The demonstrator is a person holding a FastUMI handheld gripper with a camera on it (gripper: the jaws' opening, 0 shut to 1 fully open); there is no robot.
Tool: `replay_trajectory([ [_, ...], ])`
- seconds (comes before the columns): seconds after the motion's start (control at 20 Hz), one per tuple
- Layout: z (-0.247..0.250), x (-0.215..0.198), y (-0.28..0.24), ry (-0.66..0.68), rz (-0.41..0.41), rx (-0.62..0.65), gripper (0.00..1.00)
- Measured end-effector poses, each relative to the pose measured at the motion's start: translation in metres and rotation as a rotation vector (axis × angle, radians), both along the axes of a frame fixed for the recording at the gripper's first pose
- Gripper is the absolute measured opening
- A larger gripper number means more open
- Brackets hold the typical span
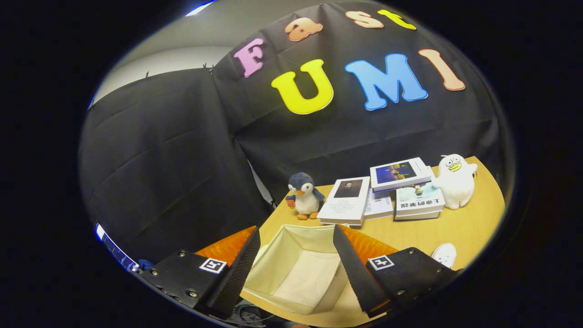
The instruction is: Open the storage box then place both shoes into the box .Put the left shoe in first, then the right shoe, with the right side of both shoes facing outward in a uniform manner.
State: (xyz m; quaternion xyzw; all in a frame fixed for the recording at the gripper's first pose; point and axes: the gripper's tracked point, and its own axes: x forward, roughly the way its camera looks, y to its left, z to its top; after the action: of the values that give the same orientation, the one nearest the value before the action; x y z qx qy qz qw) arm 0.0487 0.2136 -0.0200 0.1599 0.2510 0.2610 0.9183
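A cream fabric storage box (298,269) stands with its top open on the wooden table (460,228), its inside bare. My gripper (298,273) hovers above it, and the box shows in the wide gap between the two black fingers (353,269). The gripper is open and holds nothing. A white shoe tip (445,254) peeks out just right of the right finger, mostly hidden by the gripper body.
Beyond the box, a grey and white penguin toy (304,195) stands next to several stacked books (387,191). A white duck plush (455,180) sits at the far right of the table. Black cloth walls close the back and left side.
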Motion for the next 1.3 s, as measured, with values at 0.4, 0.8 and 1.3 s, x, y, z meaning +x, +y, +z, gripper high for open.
replay_trajectory([
  [0.4, -0.079, 0.005, -0.073, 0.119, -0.089, -0.105, 0.97],
  [0.8, -0.162, 0.003, -0.109, 0.305, -0.131, -0.135, 0.97],
  [1.3, -0.245, -0.015, -0.137, 0.549, -0.175, -0.151, 0.91],
])
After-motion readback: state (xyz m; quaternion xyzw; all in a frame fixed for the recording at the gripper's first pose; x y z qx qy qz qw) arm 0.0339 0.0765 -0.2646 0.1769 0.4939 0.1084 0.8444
